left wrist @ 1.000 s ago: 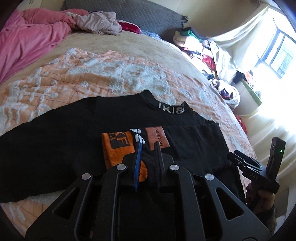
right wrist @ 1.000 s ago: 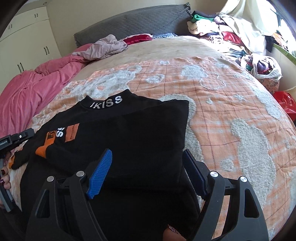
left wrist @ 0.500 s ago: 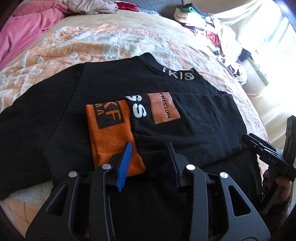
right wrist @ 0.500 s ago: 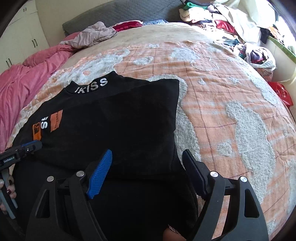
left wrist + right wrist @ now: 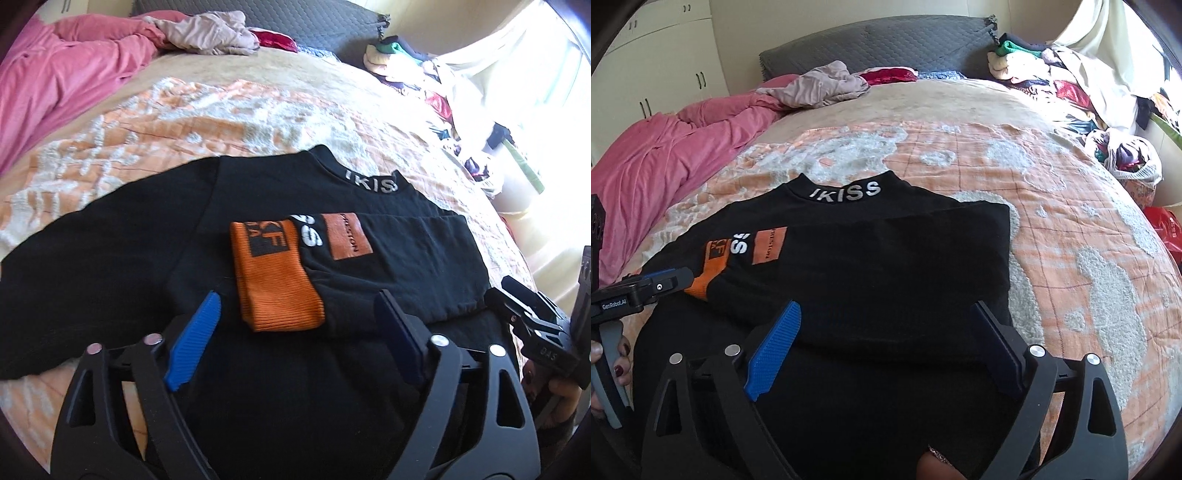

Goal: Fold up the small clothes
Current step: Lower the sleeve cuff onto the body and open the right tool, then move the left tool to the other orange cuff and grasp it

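Note:
A black long-sleeved top point(image 5: 122, 254) point(image 5: 886, 258) with "IKISS" on its collar lies flat on the bed. One sleeve is folded across the body, and its orange cuff point(image 5: 277, 280) point(image 5: 709, 273) lies on the black cloth. My left gripper point(image 5: 295, 314) is open and empty, just above the top, with the cuff between its fingers. My right gripper point(image 5: 886, 325) is open and empty over the folded sleeve near the top's right edge. The other sleeve stretches out to the left in the left wrist view.
The orange-and-white blanket point(image 5: 1071, 229) covers the bed. A pink duvet point(image 5: 665, 158) and a beige garment point(image 5: 820, 88) lie at the far left. Piled clothes point(image 5: 1052, 74) and a bag of clothes point(image 5: 1123, 158) sit at the right.
My left gripper has opened wide, let go of the orange cuff and drawn back from it. The sleeve now lies folded across the top. My right gripper stayed open.

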Tool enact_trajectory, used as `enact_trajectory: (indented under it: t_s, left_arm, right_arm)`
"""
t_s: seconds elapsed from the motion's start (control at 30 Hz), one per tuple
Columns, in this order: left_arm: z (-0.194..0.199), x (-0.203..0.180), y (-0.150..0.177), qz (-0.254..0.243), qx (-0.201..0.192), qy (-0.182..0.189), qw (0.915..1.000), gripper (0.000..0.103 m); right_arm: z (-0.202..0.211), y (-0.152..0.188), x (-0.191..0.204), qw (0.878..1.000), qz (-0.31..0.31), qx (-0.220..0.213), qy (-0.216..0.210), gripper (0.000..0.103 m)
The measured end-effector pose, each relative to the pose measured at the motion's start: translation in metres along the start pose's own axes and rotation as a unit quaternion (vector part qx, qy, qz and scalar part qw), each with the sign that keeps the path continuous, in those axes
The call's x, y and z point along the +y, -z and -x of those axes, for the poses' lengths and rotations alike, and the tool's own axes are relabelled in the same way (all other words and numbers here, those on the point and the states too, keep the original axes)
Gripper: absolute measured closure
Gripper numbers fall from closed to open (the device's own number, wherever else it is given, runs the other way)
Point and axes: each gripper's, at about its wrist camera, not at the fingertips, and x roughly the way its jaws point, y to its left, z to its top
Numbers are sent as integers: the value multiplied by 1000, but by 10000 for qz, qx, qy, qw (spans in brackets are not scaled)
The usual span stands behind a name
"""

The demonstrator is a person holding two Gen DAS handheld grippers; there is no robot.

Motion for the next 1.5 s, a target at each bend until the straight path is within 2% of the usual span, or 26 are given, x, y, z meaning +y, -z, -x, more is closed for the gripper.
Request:
enact_trajectory:
  t_s: [0.17,0.37,0.63,0.97,1.5]
  left_arm:
    - [11,8,1,-1,-66,-165,9998,12]
    - [23,19,3,94,-171,-285,9994,10]
    - [39,38,9,270,-271,-476,9981,10]
    - [58,73,20,485,-380,-939,9937,10]
    - [91,126,42,1055,-529,-1176,9860,10]
  right_arm:
    - [6,-1,17,9998,99,-149,-51,8]
    - [11,-5,32,9995,190,-212,-160,5]
    - [18,-8,57,9984,389,-287,-292,5]
    - [16,-8,94,9969,586,-231,-475,5]
    - [9,-8,166,9906,1083,-84,-834,5]
